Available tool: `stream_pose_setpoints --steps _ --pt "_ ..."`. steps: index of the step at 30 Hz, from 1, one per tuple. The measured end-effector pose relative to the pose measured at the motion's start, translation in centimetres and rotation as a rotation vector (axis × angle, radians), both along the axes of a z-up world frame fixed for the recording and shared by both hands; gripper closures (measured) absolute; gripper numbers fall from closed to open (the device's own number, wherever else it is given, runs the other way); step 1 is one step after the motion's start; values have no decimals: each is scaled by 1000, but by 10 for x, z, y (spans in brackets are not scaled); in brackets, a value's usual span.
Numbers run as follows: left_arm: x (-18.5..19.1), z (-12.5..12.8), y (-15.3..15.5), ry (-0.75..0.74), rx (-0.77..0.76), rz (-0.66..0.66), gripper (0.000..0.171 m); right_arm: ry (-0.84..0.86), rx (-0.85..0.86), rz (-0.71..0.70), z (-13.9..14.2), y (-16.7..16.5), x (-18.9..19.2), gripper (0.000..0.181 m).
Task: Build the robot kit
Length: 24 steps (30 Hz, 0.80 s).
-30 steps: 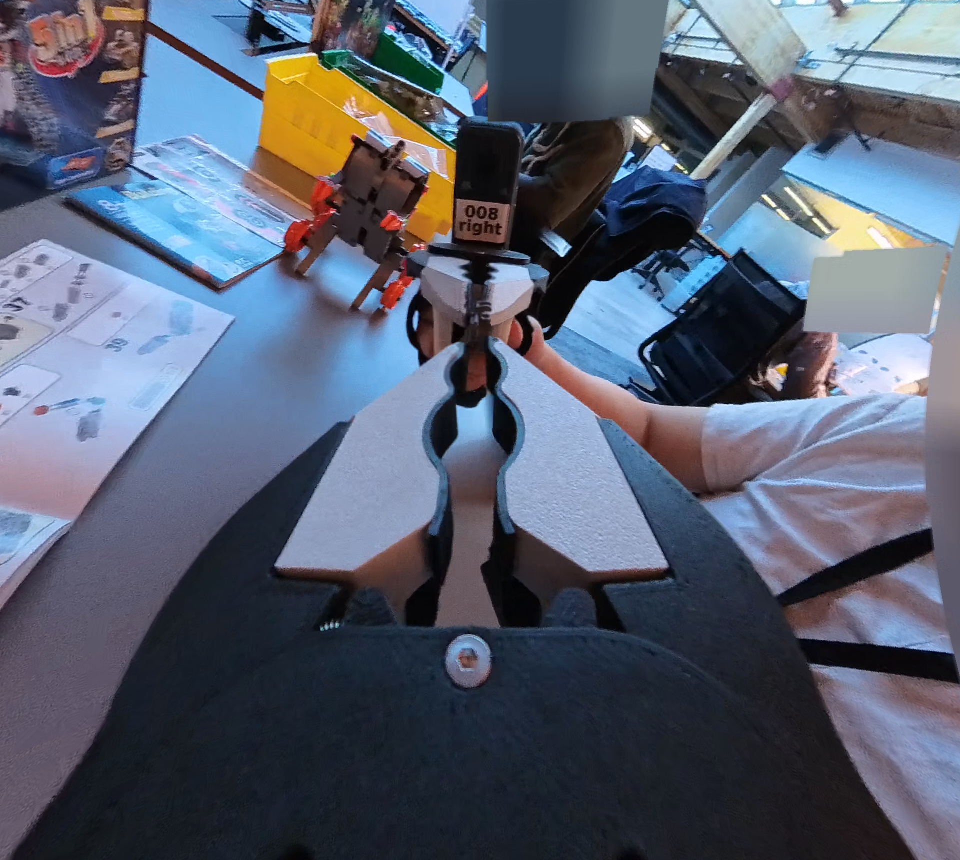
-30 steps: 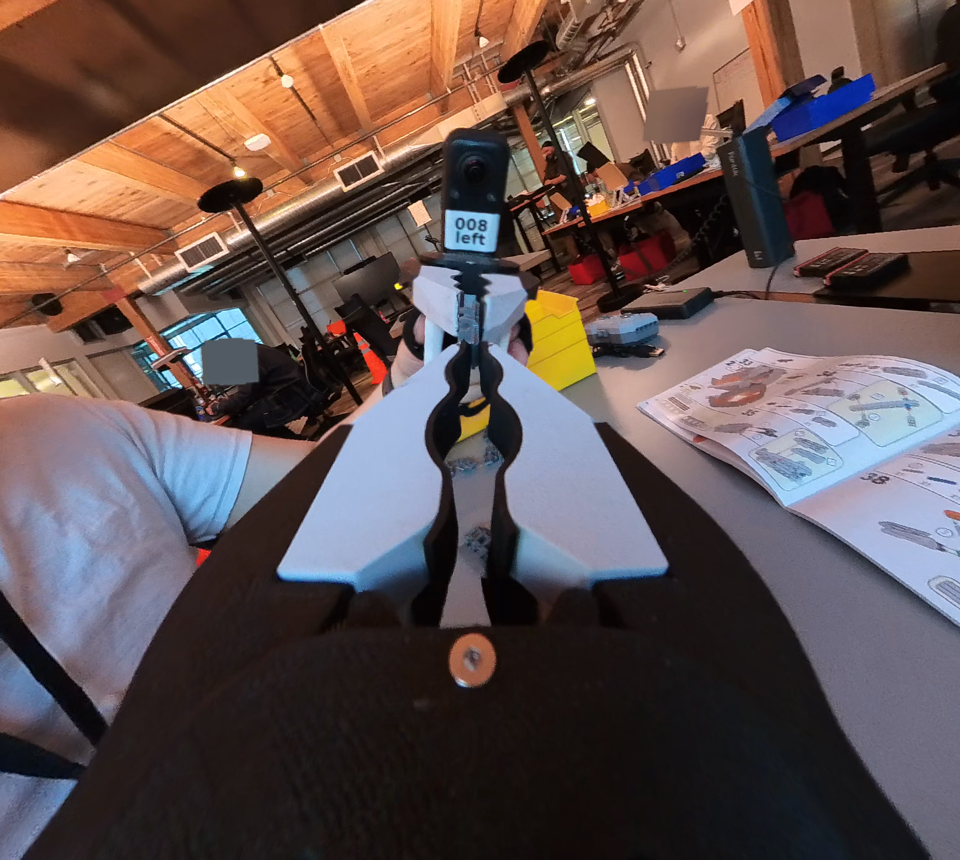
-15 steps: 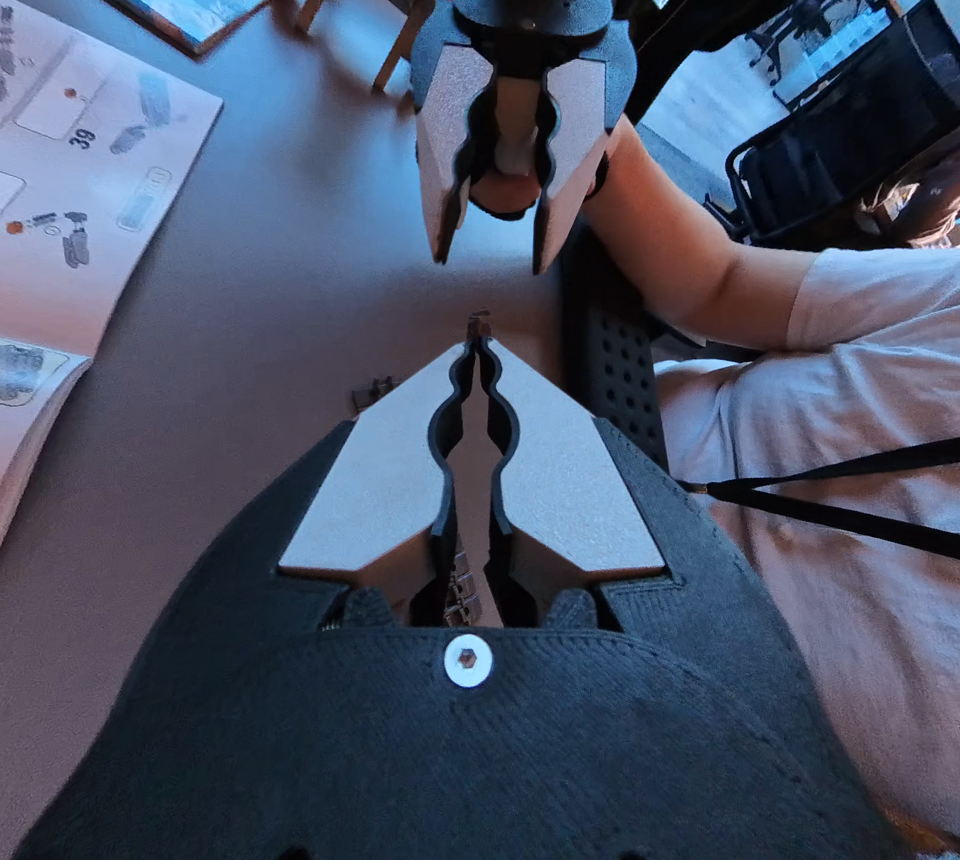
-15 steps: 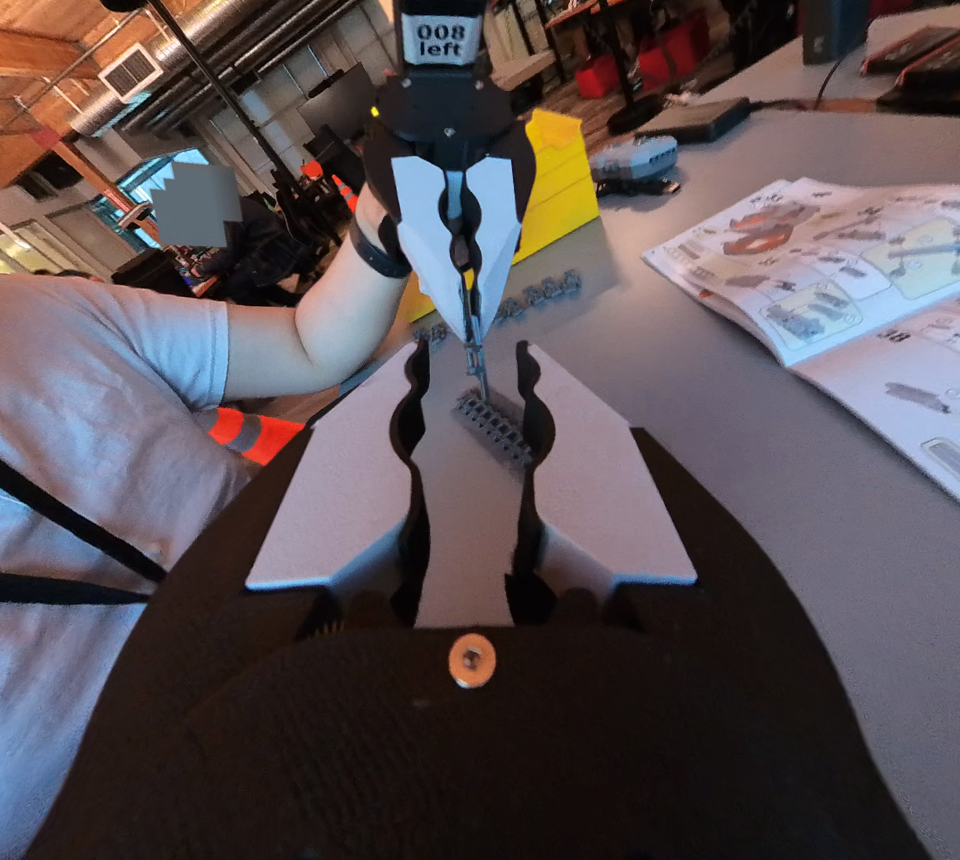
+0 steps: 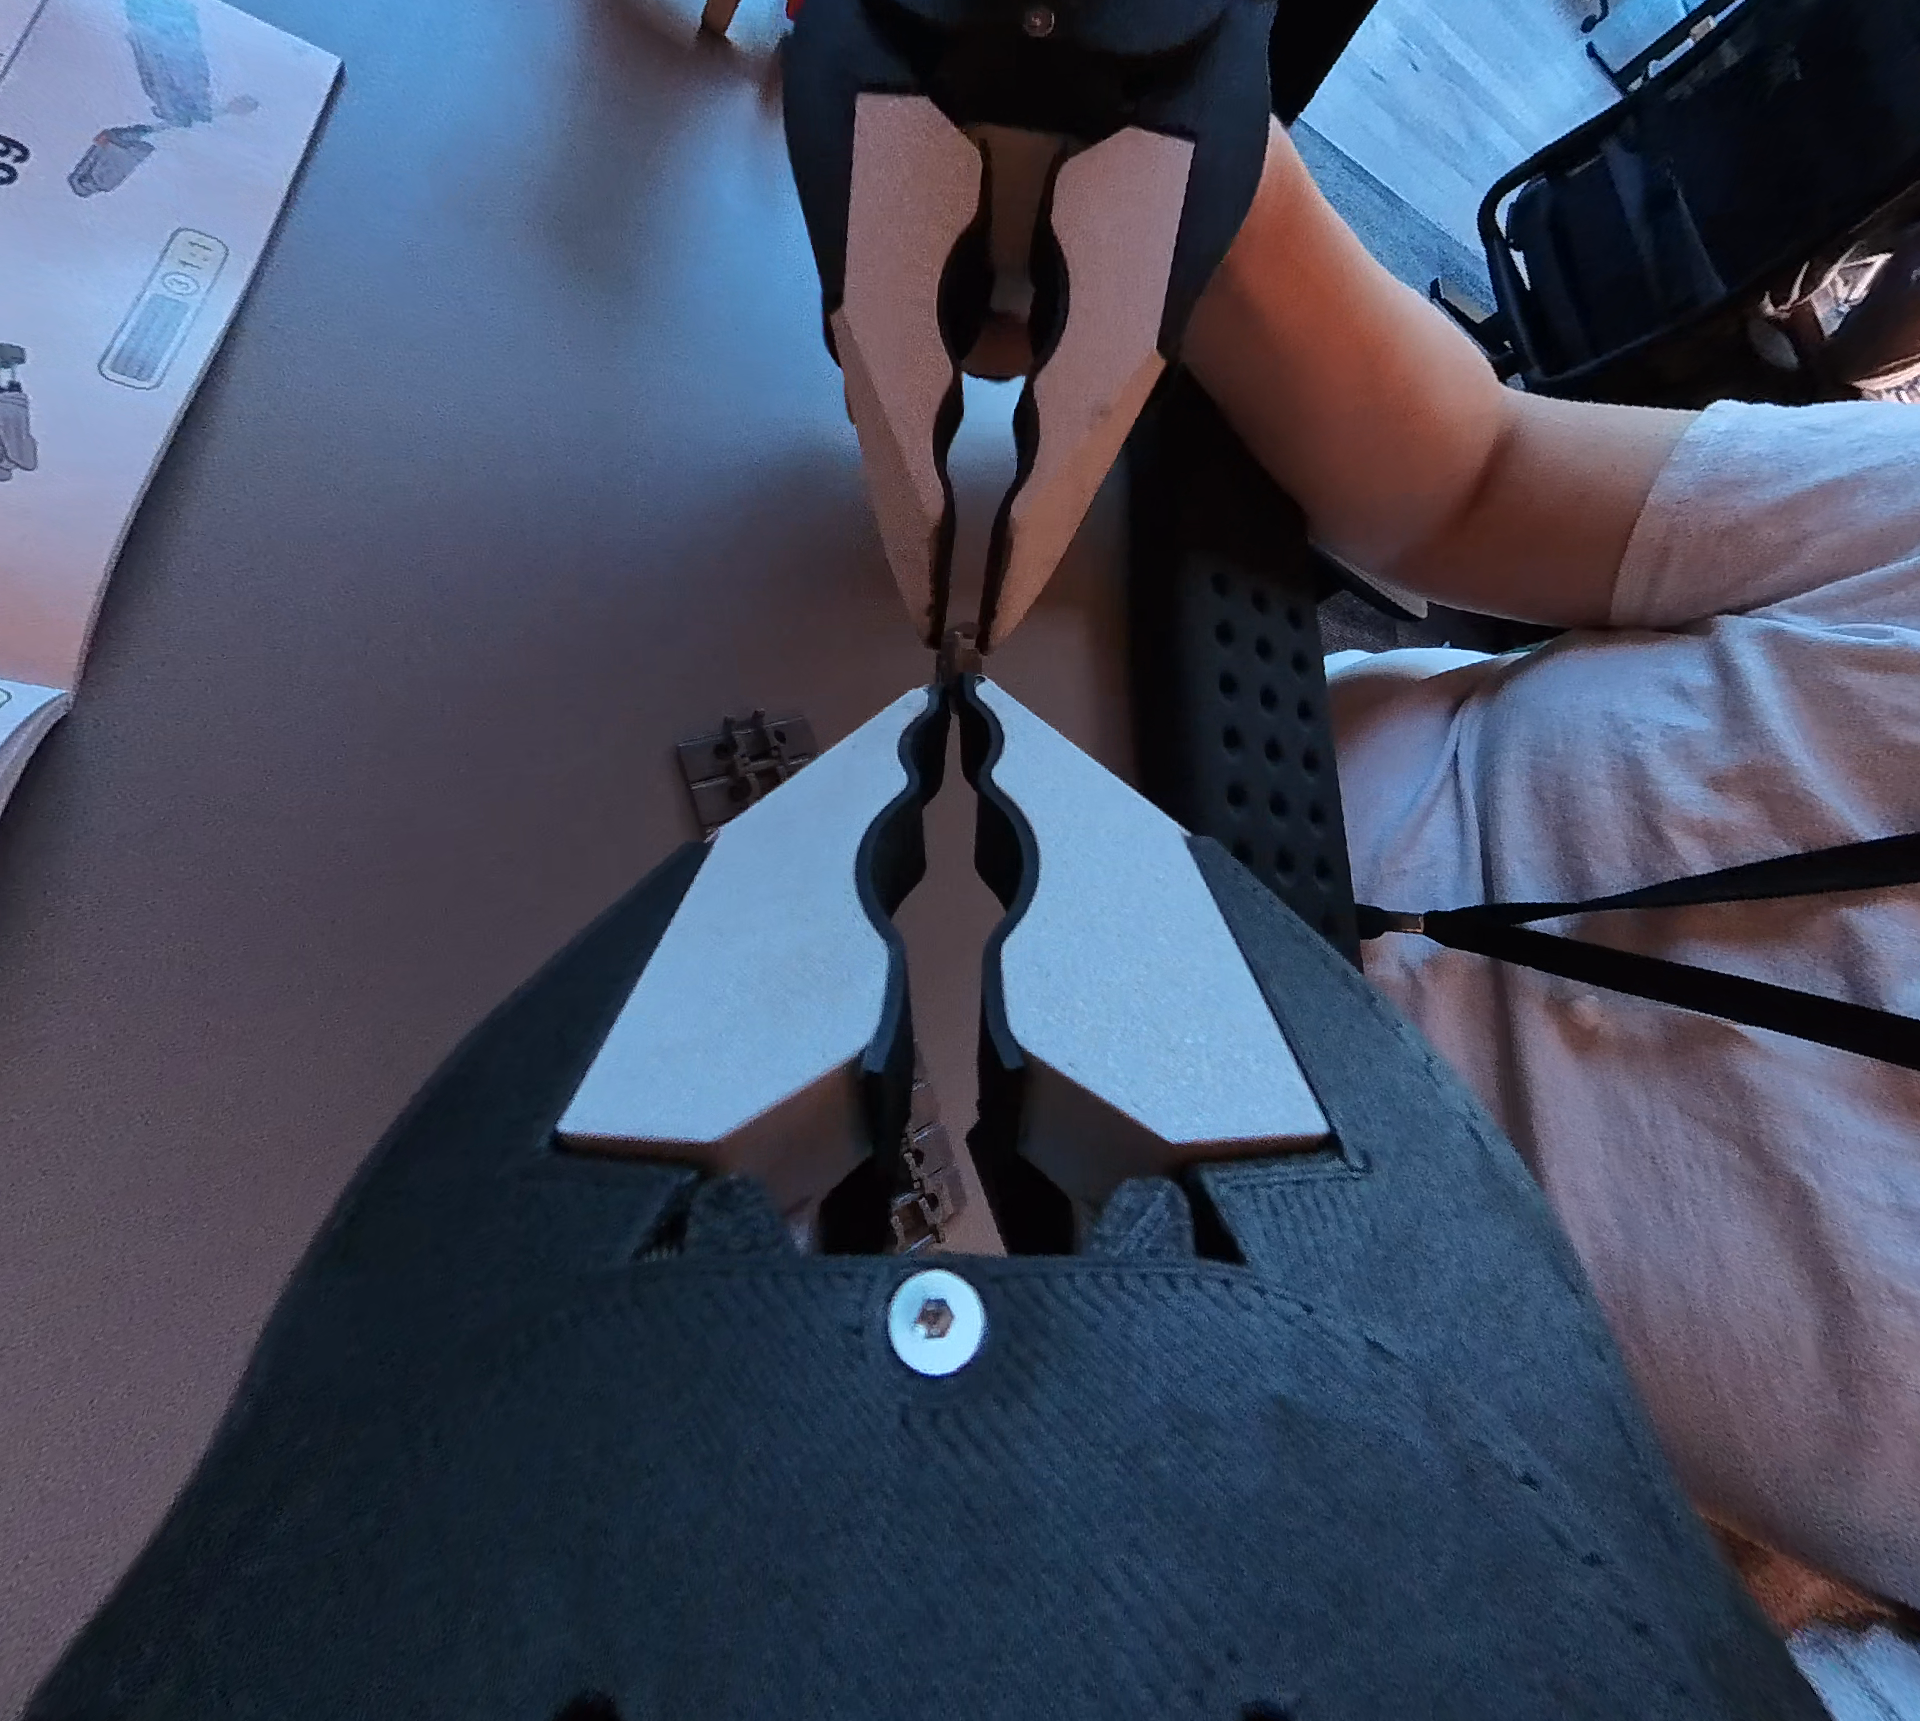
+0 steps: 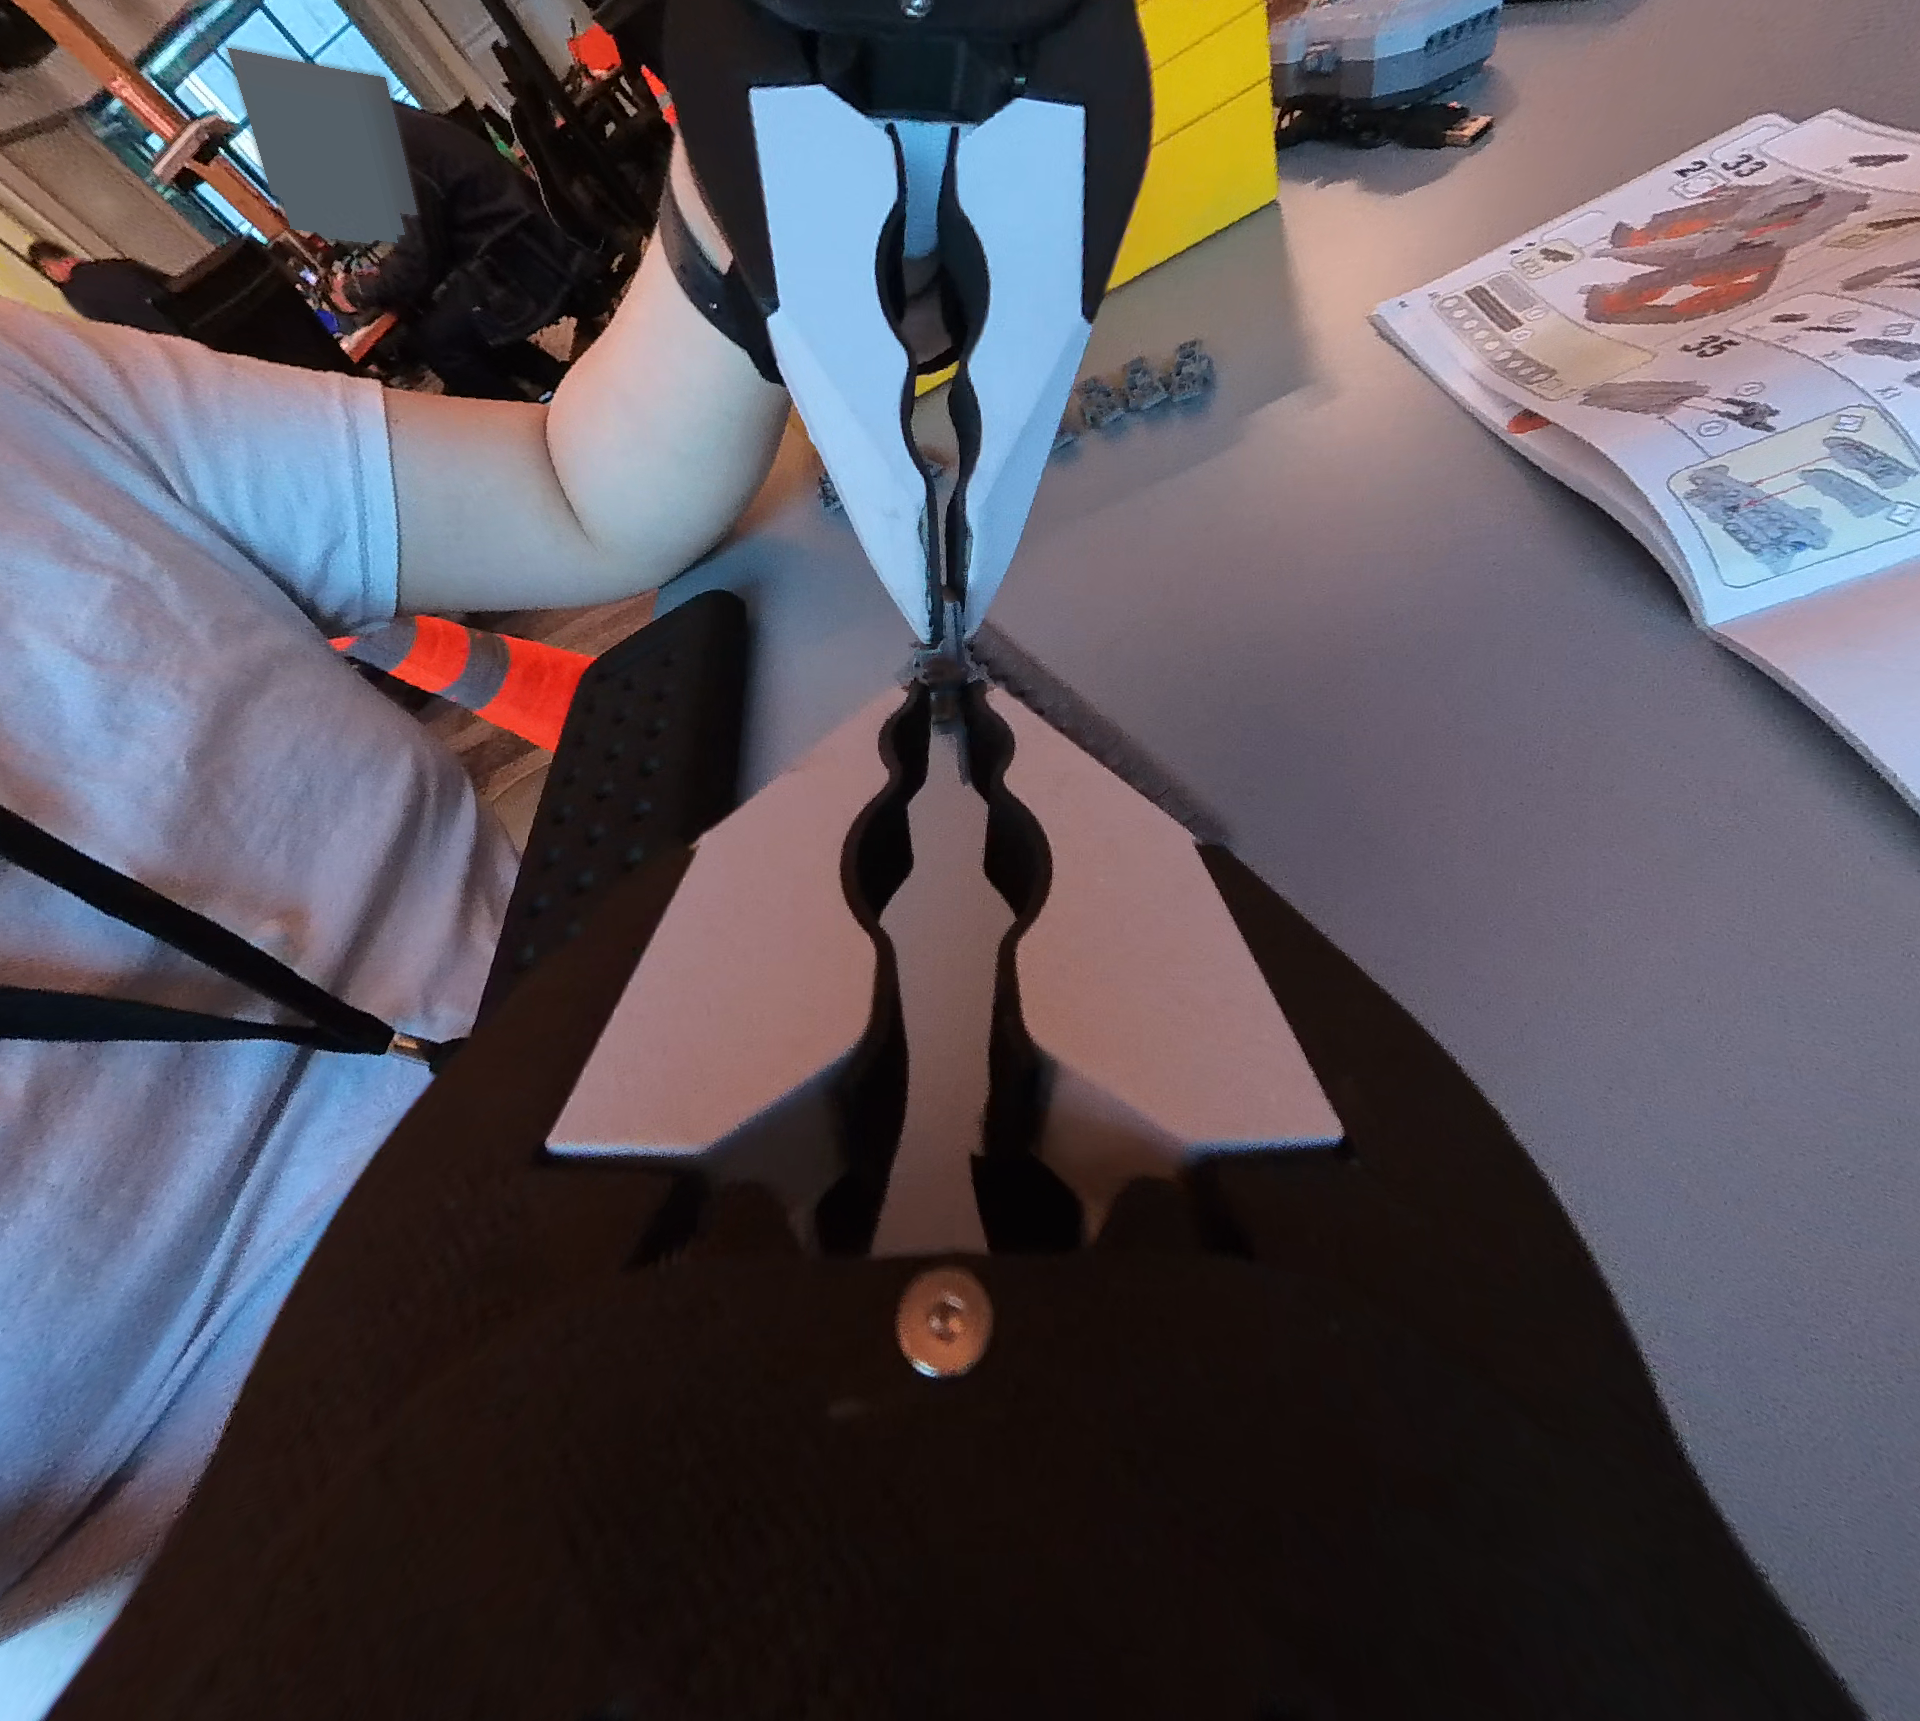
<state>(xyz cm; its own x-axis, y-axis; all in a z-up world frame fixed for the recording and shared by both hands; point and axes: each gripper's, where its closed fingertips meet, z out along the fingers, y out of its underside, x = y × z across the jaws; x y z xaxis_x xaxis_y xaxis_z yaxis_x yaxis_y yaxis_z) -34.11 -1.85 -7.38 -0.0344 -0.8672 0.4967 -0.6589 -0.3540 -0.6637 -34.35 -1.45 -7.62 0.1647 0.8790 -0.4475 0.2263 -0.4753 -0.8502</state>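
My left gripper [image 5: 951,689] and my right gripper [image 5: 961,627] meet tip to tip just above the grey table [image 5: 468,528]. Both are shut on a small grey track-link piece [image 5: 958,655] pinched between them. The right wrist view shows the same: my right gripper [image 6: 940,707] from below, the left gripper [image 6: 940,627] pointing down at it, and the grey piece [image 6: 940,672] between the tips. How far the piece extends behind the fingers is hidden. More grey track links [image 5: 743,762] lie on the table beside my left finger.
An open instruction booklet [image 6: 1714,383] lies to the right, also seen in the left wrist view [image 5: 135,269]. A yellow bin [image 6: 1195,92], a grey block with cable [image 6: 1382,40] and loose track links [image 6: 1143,383] stand behind. A black perforated chair part [image 5: 1247,736] and the person's arm [image 5: 1403,445] are close. Less than 4 cm separates the two grippers' tips.
Both views have tilted down toward the table. The right gripper, open half a second ago, has shut on the grey piece hanging from the left gripper, and the tips have come together.
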Motion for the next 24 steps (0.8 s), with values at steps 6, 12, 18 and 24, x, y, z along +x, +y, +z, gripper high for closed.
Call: stream_pose_setpoints --steps 6,12,18,24 --pt "4 -2 7 -8 -6 36 165 -27 21 -5 -1 1 4 179" --pt "-5 -37 39 149 126 162 127 -10 -56 -150 -3 25 33 179" --pt "-9 -75 39 382 345 127 135 -5 -38 -249 1 38 49 179" --pt "-15 -90 31 483 400 71 157 7 -28 -307 3 46 59 179"
